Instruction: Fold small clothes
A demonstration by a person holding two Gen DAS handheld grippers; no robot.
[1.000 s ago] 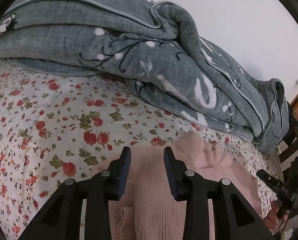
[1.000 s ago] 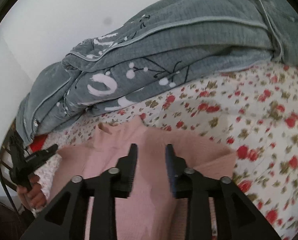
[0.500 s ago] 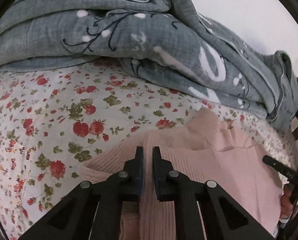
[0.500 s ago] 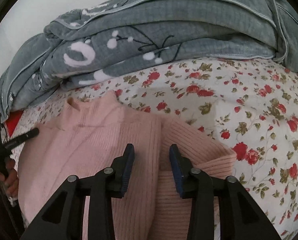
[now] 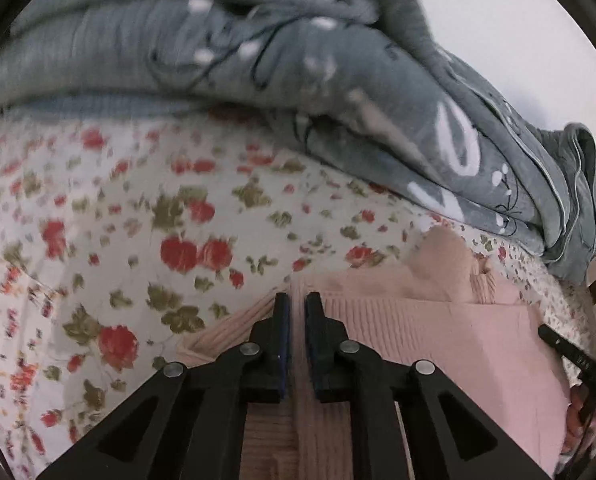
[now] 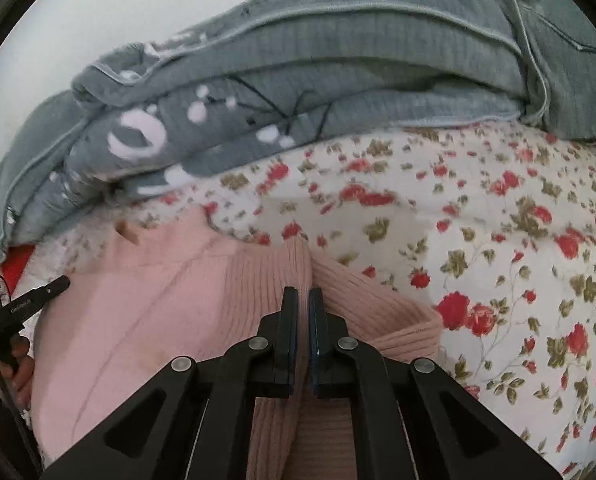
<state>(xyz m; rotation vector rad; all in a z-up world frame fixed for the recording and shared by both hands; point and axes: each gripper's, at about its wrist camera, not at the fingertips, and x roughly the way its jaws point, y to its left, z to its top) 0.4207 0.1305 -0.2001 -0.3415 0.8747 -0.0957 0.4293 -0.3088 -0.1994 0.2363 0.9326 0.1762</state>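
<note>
A: The left hand-held gripper [image 5: 297, 300] has its jaws drawn nearly together, with a ridge of the pink sweater [image 5: 450, 332] pinched between the pads. A second ago those jaws stood well apart above the knit; they had closed by half a second ago and have barely eased since.

B: And the right hand-held gripper [image 6: 303, 294]?

A: The same. Its jaws have just been closing, and a fold of the sweater's ribbed knit now rises between them, clamped. Half a second ago they still straddled flat cloth.

B: Where does the sweater lie?

A: On the bed's floral sheet [image 5: 138, 208], on the near side of the heaped grey quilt [image 5: 258, 72], with its collar toward the quilt. A strip of sheet shows between the two.

B: Anything else changed?

A: Both cameras sit lower and closer to the sweater than before, so the quilt fills more of the top of each view. In the right wrist view, the left hand-held gripper shows at the far left edge of the sweater, with the person's fingers [image 6: 18, 364] beside it.
</note>
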